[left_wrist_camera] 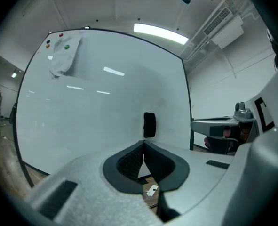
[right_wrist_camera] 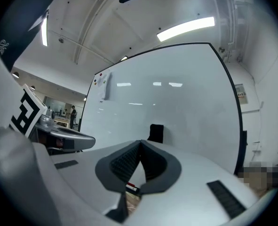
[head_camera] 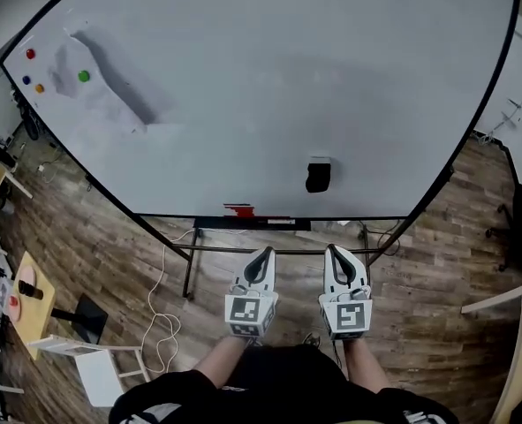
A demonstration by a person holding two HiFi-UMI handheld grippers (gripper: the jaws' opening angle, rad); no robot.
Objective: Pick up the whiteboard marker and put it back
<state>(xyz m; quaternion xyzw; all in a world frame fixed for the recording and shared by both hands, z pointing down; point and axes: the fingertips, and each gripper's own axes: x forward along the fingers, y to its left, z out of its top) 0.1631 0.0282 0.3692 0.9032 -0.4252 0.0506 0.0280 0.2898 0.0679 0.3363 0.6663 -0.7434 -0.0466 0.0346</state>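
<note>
A red whiteboard marker (head_camera: 238, 209) lies on the black tray (head_camera: 269, 223) along the bottom edge of the big whiteboard (head_camera: 269, 78). Both grippers hover side by side in front of that tray, short of the board. My left gripper (head_camera: 262, 254) is shut with nothing between its jaws; in the left gripper view its tips (left_wrist_camera: 143, 143) meet in front of the board. My right gripper (head_camera: 335, 252) is shut too and holds nothing (right_wrist_camera: 140, 142). Below its jaws a small red and white object (right_wrist_camera: 131, 187) shows, possibly the marker.
A black eraser (head_camera: 318, 176) sticks to the board above the tray. A sheet of paper (head_camera: 102, 87) and coloured magnets (head_camera: 83, 76) sit at the board's upper left. The stand's legs (head_camera: 188, 276) and a white cable (head_camera: 161, 321) are on the wooden floor. A yellow table (head_camera: 31, 312) stands left.
</note>
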